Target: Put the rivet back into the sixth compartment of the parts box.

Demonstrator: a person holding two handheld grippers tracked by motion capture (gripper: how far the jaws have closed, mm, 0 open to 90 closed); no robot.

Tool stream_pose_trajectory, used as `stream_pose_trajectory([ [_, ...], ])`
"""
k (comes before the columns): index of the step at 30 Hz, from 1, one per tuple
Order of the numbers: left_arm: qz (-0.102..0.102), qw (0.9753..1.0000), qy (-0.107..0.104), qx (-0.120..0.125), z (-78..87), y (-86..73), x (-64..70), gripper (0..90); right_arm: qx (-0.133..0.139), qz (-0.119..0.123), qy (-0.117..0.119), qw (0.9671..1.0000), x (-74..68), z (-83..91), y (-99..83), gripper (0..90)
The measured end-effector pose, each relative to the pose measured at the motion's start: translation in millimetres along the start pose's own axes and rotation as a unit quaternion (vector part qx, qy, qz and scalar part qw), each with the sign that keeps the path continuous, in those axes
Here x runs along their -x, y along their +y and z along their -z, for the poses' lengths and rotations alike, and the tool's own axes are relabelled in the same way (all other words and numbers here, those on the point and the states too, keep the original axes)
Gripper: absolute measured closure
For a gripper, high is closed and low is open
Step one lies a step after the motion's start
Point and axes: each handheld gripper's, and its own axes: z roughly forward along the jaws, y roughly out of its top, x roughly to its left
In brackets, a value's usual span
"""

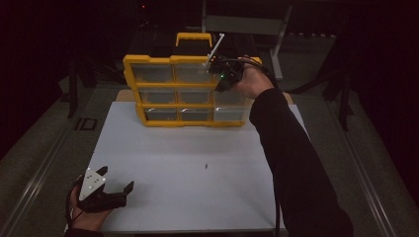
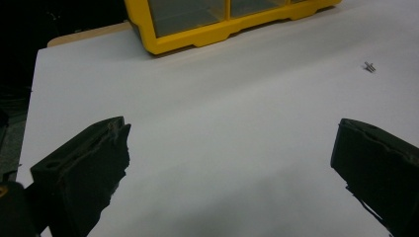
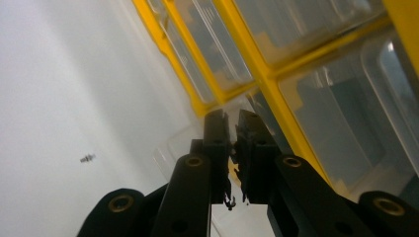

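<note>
**Right claw at the drawer cabinet, one screw left out on the table**

The yellow drawer cabinet (image 1: 183,91) stands at the far edge of the white table (image 1: 188,187), a grid of clear plastic drawers in a yellow frame with a handle on top. The right gripper (image 1: 223,74) is up against its right-hand column. In the right gripper view the jaws stand almost together, pinched on the clear lip of a drawer (image 3: 197,136) that juts out a little from the frame. So the grip looks made, but I cannot tell whether the drawer is being drawn out or pushed home.

A small screw (image 1: 204,165) lies alone on the bare table, nearer the middle and well apart from the cabinet. It also shows in the left gripper view (image 2: 369,67), far right, and in the right gripper view (image 3: 87,158).

The left gripper (image 1: 118,190) rests at the near left corner of the table, jaws spread wide with nothing between them, well apart from the screw.

My judgement: the work is at an early or middle step. The drawer is in hand, while the screw is not yet picked up or put away.
</note>
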Motion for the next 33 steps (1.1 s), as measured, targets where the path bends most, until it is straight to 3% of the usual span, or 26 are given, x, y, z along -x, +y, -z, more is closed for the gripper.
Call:
stream_pose_trajectory([
  [7, 0.000, 1.0000, 0.000, 0.000, 0.0, 0.0, 0.1, 2.0, -0.011, -0.005, 0.001, 0.9999, 4.1, -4.2, -6.8, 83.0],
  [8, 0.000, 1.0000, 0.001, 0.000, -0.1, 0.0, 0.1, 2.0, -0.017, -0.009, 0.004, 0.9998, 4.2, -5.7, -7.8, 78.7],
  [9, 0.000, 1.0000, 0.000, 0.000, 0.0, 0.0, 0.2, 2.0, -0.021, -0.009, 0.009, 0.9997, 4.1, -6.9, -8.2, 64.6],
  [10, 0.000, 1.0000, 0.000, 0.000, 0.0, 0.0, 0.2, 2.0, -0.021, -0.009, 0.009, 0.9997, 4.1, -6.9, -8.2, 64.6],
  [11, 0.000, 1.0000, 0.000, 0.000, -0.1, -0.1, 0.1, 2.0, -0.019, -0.009, 0.009, 0.9997, 3.7, -8.0, -8.1, 50.3],
  [12, 0.000, 1.0000, 0.000, -0.001, -0.2, -0.1, 0.0, 2.0, -0.005, -0.007, -0.006, 0.9999, 0.7, -8.0, -7.3, 27.7],
  [13, 0.000, 1.0000, 0.000, -0.001, -0.2, -0.1, 0.0, 2.0, -0.005, -0.007, -0.006, 0.9999, 0.7, -8.0, -7.3, 27.7],
  [14, 0.000, 1.0000, 0.000, 0.000, -0.2, -0.1, 0.3, 2.0, 0.002, -0.006, -0.012, 0.9999, -1.0, -7.5, -5.7, 21.9],
  [20, 0.000, 1.0000, 0.000, 0.000, 0.0, -0.1, 0.0, 2.0, 0.004, 0.006, -0.015, 0.9999, -8.2, -8.5, -1.2, 16.7],
  [33, 0.000, 1.0000, 0.000, -0.001, 0.2, -0.1, 0.1, 2.0, 0.027, 0.048, 0.009, 0.9984, -36.4, -17.5, 16.2, 15.0],
])
